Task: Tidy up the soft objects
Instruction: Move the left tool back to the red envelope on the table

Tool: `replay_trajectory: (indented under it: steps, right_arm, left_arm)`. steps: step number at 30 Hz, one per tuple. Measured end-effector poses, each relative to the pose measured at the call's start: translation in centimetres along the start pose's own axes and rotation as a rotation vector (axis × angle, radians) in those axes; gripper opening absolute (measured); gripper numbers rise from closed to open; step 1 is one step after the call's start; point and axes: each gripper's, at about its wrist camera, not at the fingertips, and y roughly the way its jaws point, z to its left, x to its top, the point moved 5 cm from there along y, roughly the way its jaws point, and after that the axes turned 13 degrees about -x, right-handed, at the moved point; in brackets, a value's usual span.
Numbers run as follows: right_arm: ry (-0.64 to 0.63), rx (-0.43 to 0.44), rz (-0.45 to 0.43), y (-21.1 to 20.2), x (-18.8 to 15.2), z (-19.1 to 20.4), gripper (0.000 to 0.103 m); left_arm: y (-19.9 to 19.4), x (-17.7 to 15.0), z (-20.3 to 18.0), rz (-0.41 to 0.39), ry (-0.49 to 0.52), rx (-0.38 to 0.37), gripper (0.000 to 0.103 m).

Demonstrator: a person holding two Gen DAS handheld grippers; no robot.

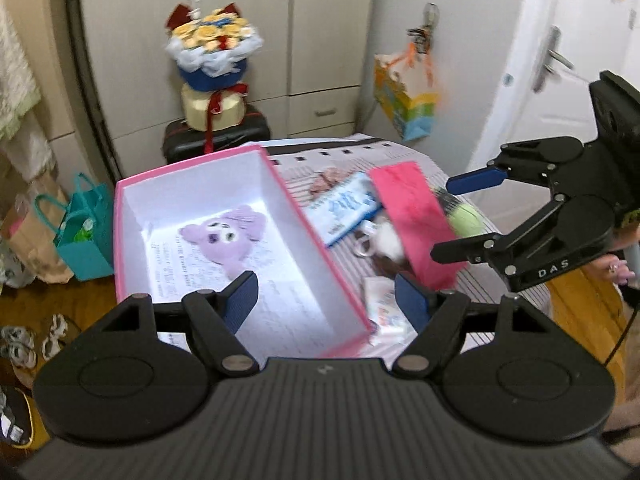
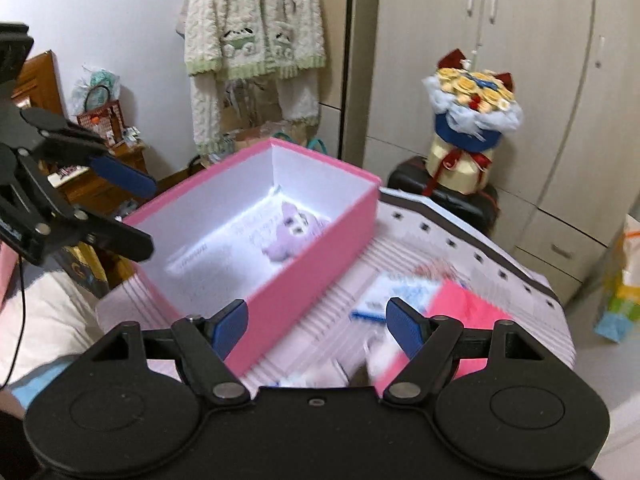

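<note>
An open pink box with white walls stands on the striped bed; it also shows in the right wrist view. A purple plush toy lies inside it, also seen in the right wrist view. My left gripper is open and empty over the box's near right corner. My right gripper is open and empty above a pile beside the box: a pink pouch, a green ball, a white and brown plush and a blue and white pack. In its own view the right gripper hangs over the bed beside the box.
A white tissue pack lies near the box's front corner. A flower bouquet stands on a black suitcase by the wardrobe. Gift bags sit on the floor at left. A colourful bag hangs by the door.
</note>
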Motion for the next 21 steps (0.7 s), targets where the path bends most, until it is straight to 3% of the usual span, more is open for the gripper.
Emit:
replay_trajectory:
  steps: [10, 21]
  right_arm:
    - [0.078, -0.050, -0.004, -2.5, -7.6, -2.0, 0.084]
    - [0.200, -0.102, -0.092, 0.4, -12.6, -4.0, 0.084]
  left_arm:
    - [3.6, -1.7, -6.9, 0.041, 0.122, -0.097, 0.073]
    - [9.5, -1.9, -9.5, -0.001, 0.162, -0.151, 0.072]
